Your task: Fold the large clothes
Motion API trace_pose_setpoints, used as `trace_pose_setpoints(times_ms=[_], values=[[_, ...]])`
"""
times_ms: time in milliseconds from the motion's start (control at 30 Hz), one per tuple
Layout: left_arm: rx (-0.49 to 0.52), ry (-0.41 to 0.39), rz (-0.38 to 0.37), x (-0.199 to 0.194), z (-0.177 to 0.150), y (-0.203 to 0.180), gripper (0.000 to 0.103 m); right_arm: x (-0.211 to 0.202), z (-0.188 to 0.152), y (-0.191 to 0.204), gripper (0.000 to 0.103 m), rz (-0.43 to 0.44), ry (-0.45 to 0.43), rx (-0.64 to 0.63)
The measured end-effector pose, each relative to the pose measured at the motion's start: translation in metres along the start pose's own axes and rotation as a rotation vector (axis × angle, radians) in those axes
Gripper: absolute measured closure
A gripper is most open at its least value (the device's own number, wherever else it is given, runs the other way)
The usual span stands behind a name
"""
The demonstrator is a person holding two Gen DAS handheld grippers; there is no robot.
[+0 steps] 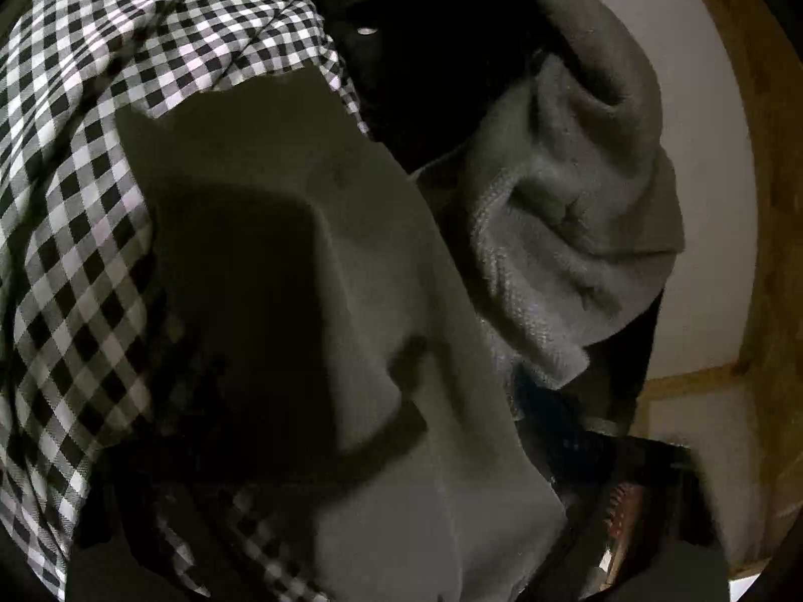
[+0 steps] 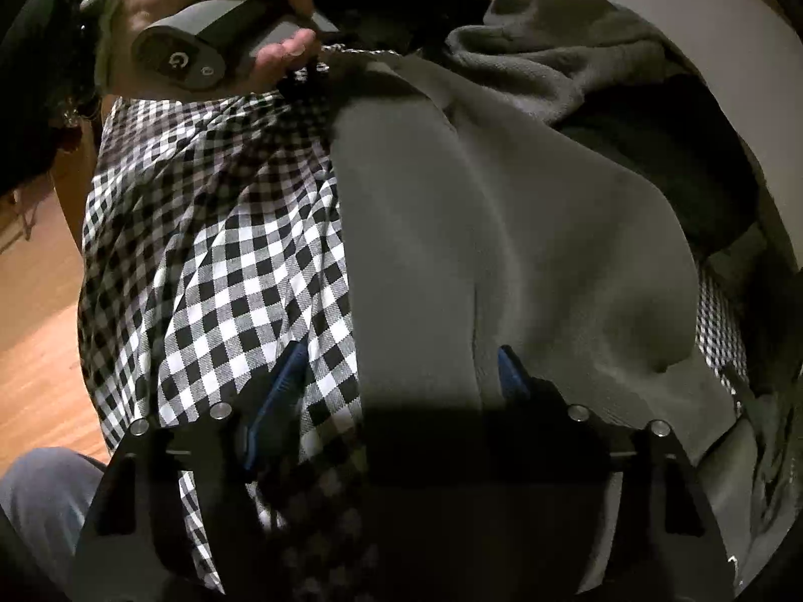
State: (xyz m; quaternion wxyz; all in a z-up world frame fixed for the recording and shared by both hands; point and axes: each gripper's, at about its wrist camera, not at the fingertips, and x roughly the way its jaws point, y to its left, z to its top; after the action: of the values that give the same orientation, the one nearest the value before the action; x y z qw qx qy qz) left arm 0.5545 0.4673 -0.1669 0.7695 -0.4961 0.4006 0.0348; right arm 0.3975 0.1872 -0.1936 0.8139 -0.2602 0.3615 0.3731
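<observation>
A grey sweatshirt (image 2: 502, 231) lies in a heap with a black-and-white checked shirt (image 2: 216, 251). My right gripper (image 2: 401, 376) is open, its blue-padded fingers (image 2: 281, 381) spread wide with cloth of both garments between them. In the right wrist view a hand holds the left gripper's grey handle (image 2: 201, 45) at the top left, over the pile's far edge. In the left wrist view the grey sweatshirt (image 1: 381, 331) and the checked shirt (image 1: 80, 231) fill the frame and cover the left gripper's fingers, so its state is hidden.
A fuzzy grey garment (image 1: 567, 210) and dark clothes (image 2: 667, 160) lie bunched at the pile's far side. A white surface (image 1: 702, 200) with a wooden frame (image 1: 773, 200) is behind. Wooden floor (image 2: 40, 301) shows at the left.
</observation>
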Motion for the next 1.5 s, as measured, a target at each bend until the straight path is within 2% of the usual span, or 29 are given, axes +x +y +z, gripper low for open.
trace_pose_setpoints(times_ms=[33,67,200,300,367,433,533,600,667,700,800,933,1067,1167,1233,1267,1300,1400,1500], values=[[0.010,0.002,0.008,-0.005,0.001,0.011,0.084,-0.002,-0.002,-0.002,0.027,0.010,0.002,0.014],[0.025,-0.003,0.020,-0.010,0.002,0.010,0.090,0.001,0.000,-0.005,0.027,0.015,0.003,0.022],[0.078,-0.026,0.007,-0.025,-0.003,0.013,0.090,-0.003,-0.004,-0.014,0.014,0.035,0.006,0.061],[0.102,-0.046,-0.012,-0.045,0.004,0.014,0.091,-0.008,-0.008,-0.023,0.013,0.092,-0.006,0.111],[0.109,-0.050,-0.016,-0.052,0.000,0.008,0.091,-0.009,-0.005,-0.024,0.011,0.040,-0.038,0.098],[0.110,-0.049,-0.040,-0.058,-0.002,0.004,0.092,-0.017,-0.006,-0.016,0.011,-0.018,-0.080,0.029],[0.240,-0.082,-0.007,-0.073,-0.012,-0.033,0.092,-0.025,-0.003,-0.015,0.011,0.035,-0.101,0.025],[0.312,-0.090,0.005,-0.080,-0.021,-0.056,0.092,-0.032,-0.002,-0.028,0.011,0.132,-0.106,0.126],[0.365,-0.091,0.004,-0.083,-0.052,-0.071,0.092,-0.039,-0.005,-0.049,0.011,0.253,-0.113,0.270],[0.395,-0.095,0.003,-0.085,-0.058,-0.082,0.092,-0.043,-0.008,-0.068,0.008,0.329,-0.116,0.384],[0.479,-0.093,0.015,-0.086,-0.081,-0.109,0.092,-0.052,-0.017,-0.107,0.003,0.461,-0.117,0.577],[0.636,-0.064,0.037,-0.078,-0.129,-0.134,0.092,-0.084,-0.042,-0.160,0.003,0.494,-0.185,0.739],[0.869,0.005,0.091,-0.045,-0.212,-0.162,0.092,-0.117,-0.082,-0.214,0.003,0.464,-0.259,0.900],[1.016,0.086,0.155,-0.004,-0.279,-0.165,0.092,-0.136,-0.104,-0.244,0.004,0.435,-0.275,0.976],[1.131,0.126,0.245,0.028,-0.325,-0.160,0.092,-0.133,-0.118,-0.261,0.003,0.474,-0.230,1.034],[1.222,0.128,0.310,0.046,-0.350,-0.153,0.091,-0.130,-0.122,-0.267,0.003,0.481,-0.192,1.059],[1.294,0.111,0.369,0.057,-0.370,-0.151,0.091,-0.122,-0.126,-0.271,0.003,0.486,-0.135,1.085],[1.534,-0.043,0.571,0.076,-0.424,-0.143,0.091,-0.097,-0.131,-0.273,0.003,0.526,0.008,1.124],[1.657,-0.130,0.694,0.088,-0.449,-0.136,0.091,-0.078,-0.122,-0.273,0.003,0.601,0.081,1.138]])
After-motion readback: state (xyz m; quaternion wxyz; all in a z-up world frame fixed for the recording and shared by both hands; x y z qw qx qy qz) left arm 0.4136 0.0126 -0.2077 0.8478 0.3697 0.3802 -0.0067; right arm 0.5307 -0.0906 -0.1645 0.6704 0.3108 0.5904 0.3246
